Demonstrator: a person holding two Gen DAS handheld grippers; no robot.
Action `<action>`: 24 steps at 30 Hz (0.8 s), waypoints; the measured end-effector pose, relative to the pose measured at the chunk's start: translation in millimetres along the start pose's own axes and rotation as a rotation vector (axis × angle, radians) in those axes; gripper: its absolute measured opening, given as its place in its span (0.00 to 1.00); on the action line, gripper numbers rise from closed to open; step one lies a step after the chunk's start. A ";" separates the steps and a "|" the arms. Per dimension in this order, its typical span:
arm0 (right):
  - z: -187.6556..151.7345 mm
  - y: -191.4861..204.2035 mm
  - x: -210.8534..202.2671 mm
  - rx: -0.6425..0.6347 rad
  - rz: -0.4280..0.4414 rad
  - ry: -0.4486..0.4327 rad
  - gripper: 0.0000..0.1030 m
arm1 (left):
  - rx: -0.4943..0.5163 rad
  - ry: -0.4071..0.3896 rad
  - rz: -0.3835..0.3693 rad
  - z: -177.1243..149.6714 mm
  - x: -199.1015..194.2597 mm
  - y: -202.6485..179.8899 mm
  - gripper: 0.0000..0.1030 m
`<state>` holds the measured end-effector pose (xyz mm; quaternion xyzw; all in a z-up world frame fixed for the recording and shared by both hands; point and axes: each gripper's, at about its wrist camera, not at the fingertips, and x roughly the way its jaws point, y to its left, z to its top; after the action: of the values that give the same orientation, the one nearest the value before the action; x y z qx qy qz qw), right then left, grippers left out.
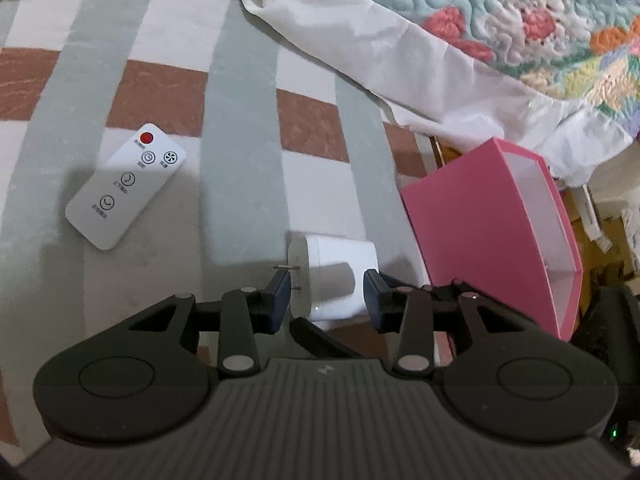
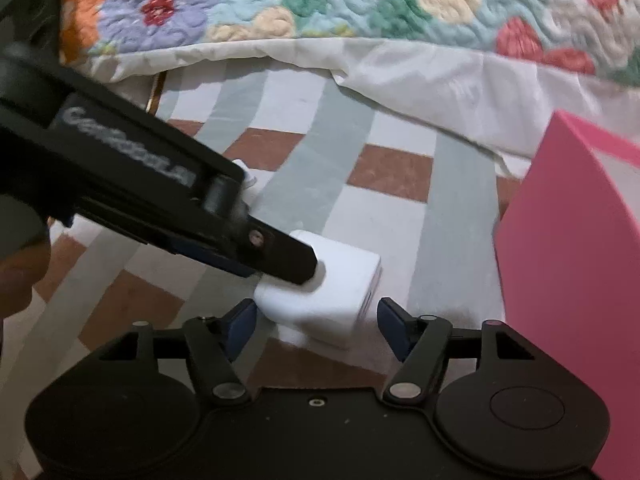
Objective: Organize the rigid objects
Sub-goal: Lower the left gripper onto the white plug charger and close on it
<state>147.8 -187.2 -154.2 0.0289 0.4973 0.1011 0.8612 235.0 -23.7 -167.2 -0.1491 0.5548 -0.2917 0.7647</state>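
A white plug-in charger (image 1: 332,276) lies on its side on the checked bed sheet (image 1: 240,152), its two metal prongs pointing left. My left gripper (image 1: 326,294) straddles it with blue pads on either side, a slim gap showing at the prong side; it is open. In the right wrist view the same charger (image 2: 344,284) sits between the spread jaws of my right gripper (image 2: 318,320), which is open with gaps on both sides. One of the left gripper's fingers (image 2: 288,258) rests on the charger's top left. A white remote (image 1: 126,186) with a red button lies to the left.
An open pink box (image 1: 480,240) stands just right of the charger, also visible as the pink box (image 2: 568,260) at the right edge. A flowered quilt (image 1: 520,20) with a white border covers the far side. Clutter shows beyond the bed edge at right.
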 end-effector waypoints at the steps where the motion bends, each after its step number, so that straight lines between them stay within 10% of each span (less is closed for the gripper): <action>1: -0.4 -2.0 -0.2 0.016 0.009 -0.009 0.70 | -0.001 -0.008 0.001 -0.7 1.0 0.3 0.39; 16: 2.3 2.7 0.5 -0.035 -0.018 -0.039 0.66 | 0.086 -0.029 0.103 -15.8 18.7 -20.2 0.50; 24: 4.0 5.1 0.3 -0.115 -0.032 -0.047 0.70 | -0.041 -0.100 0.078 -3.7 4.6 -2.8 0.54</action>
<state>150.7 -182.0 -151.7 -0.0264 0.4706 0.1149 0.8744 231.7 -28.4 -170.4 -0.1572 0.5273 -0.2424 0.7990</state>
